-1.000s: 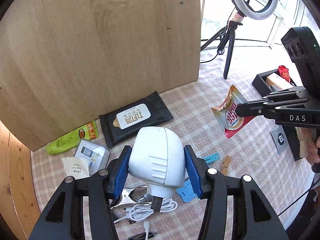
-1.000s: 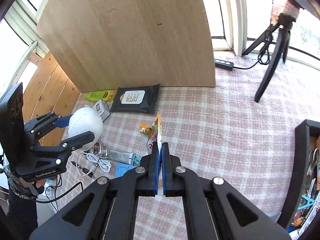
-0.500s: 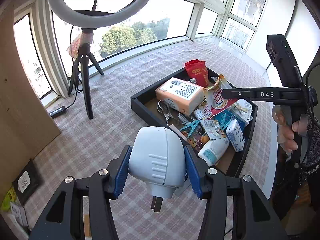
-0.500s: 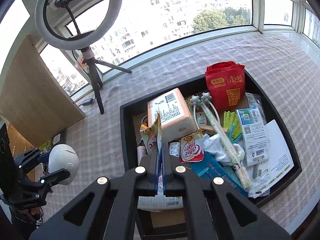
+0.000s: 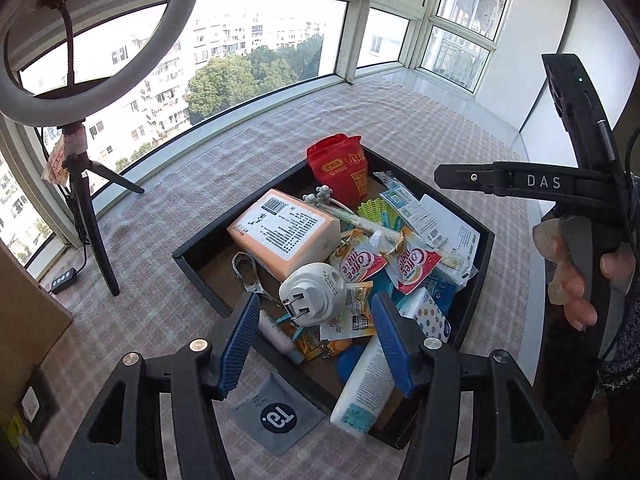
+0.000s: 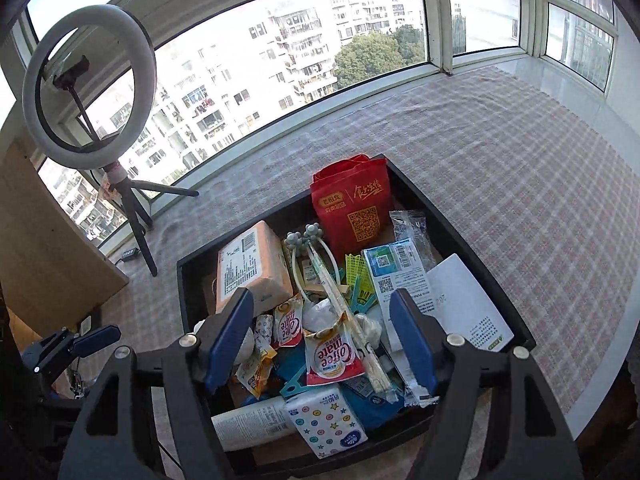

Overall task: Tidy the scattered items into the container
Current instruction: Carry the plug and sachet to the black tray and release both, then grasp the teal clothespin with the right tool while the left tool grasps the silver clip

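black tray (image 5: 192, 258), red pouch (image 6: 352, 204), pink-checked cloth (image 6: 520, 184), white plug (image 5: 314, 292).

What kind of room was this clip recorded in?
Probably an enclosed balcony or sunroom in a high-rise flat, set up for filming: curved windows look out on apartment blocks, a ring light stands on a tripod, and a checked cloth covers the surface.

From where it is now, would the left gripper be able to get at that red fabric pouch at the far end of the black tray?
Probably yes. The red fabric pouch stands uncovered at the black tray's far end, and the left gripper, jaws opening and empty, would only have to pass over the clutter.
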Available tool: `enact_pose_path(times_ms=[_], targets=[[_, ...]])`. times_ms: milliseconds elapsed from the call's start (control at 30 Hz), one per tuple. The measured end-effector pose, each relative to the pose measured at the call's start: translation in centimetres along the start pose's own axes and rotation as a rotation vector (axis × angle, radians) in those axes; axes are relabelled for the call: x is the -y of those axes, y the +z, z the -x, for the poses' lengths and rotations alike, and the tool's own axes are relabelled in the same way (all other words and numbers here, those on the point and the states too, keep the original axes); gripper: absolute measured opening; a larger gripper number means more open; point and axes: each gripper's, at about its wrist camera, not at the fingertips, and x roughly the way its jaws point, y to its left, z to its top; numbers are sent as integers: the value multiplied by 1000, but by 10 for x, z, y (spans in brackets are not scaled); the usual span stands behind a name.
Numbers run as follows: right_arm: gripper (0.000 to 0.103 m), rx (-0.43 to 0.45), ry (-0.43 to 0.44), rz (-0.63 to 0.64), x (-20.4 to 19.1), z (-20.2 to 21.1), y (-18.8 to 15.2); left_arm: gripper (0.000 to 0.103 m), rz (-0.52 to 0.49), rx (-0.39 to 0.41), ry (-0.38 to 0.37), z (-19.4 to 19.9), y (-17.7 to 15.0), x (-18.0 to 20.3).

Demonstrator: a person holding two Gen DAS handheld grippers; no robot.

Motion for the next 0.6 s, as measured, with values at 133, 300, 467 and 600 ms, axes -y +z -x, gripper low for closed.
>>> enact_pose_path(times_ms=[133, 300, 467, 600], targets=[[70, -19, 73, 53, -32, -8, -5, 54, 56, 6, 36, 19, -21, -35], [70, -74, 140, 188, -97, -25, -21, 54, 109, 9, 144, 54, -66, -88], [69, -157, 237, 364, -176, -48, -50, 54, 192, -11, 272, 97, -132, -157], [64, -218, 310, 505, -239, -62, -77, 47, 275, -56, 391, 129, -196, -215]])
